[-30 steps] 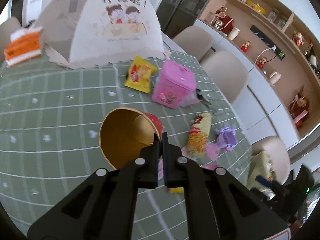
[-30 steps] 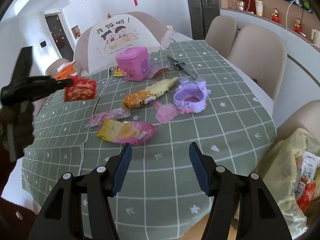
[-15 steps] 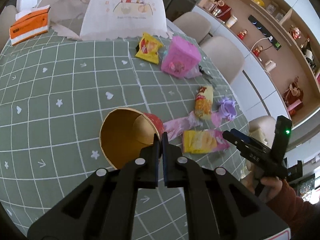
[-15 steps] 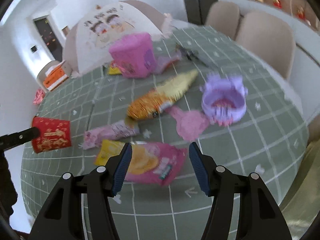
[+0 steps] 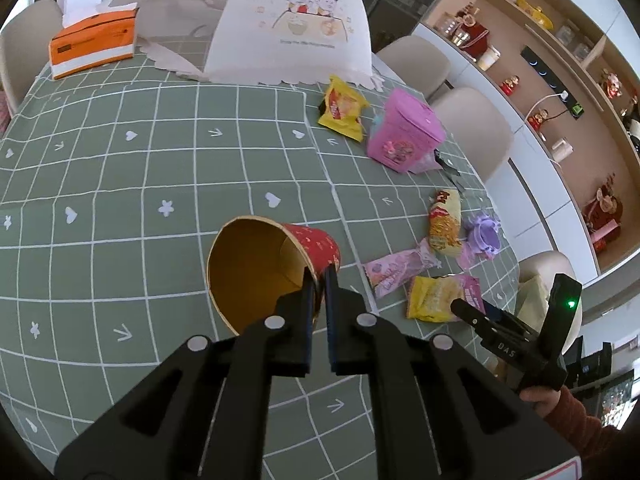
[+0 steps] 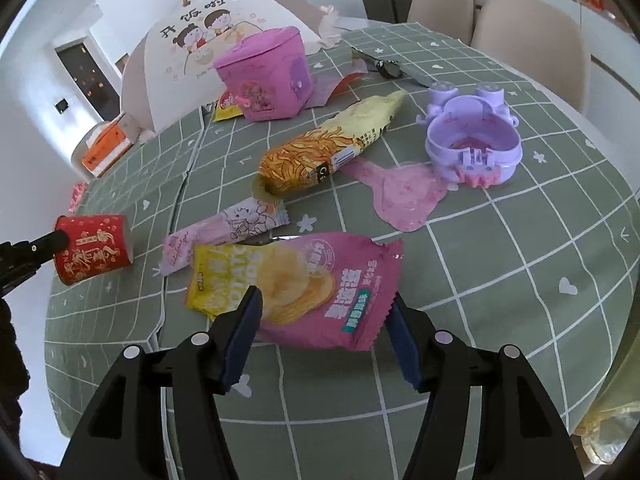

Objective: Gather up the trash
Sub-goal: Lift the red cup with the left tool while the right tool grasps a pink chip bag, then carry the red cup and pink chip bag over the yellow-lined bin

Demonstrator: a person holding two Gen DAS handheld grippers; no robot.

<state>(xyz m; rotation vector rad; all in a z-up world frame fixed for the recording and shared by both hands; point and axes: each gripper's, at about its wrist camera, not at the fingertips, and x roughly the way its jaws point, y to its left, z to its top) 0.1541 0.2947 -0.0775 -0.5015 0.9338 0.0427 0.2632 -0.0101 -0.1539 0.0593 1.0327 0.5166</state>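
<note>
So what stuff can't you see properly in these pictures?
- Under the white food cover: hidden in both views by its own fabric.
- Bottom of the red paper cup, left wrist view: the left hand-held gripper hides part of it.
- Near edge of the pink chip bag, right wrist view: partly behind the right hand-held gripper.
- Yellowish bag: cut off by the right edge.

"DAS" on right gripper (image 5: 504, 336); "POTATO" on chip bag (image 6: 296, 280)

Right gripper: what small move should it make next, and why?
Probably lower and close. The right gripper is open, its jaws on either side of the near edge of the pink and yellow chip bag, which lies flat on the table. The left gripper already holds the red cup.
</note>
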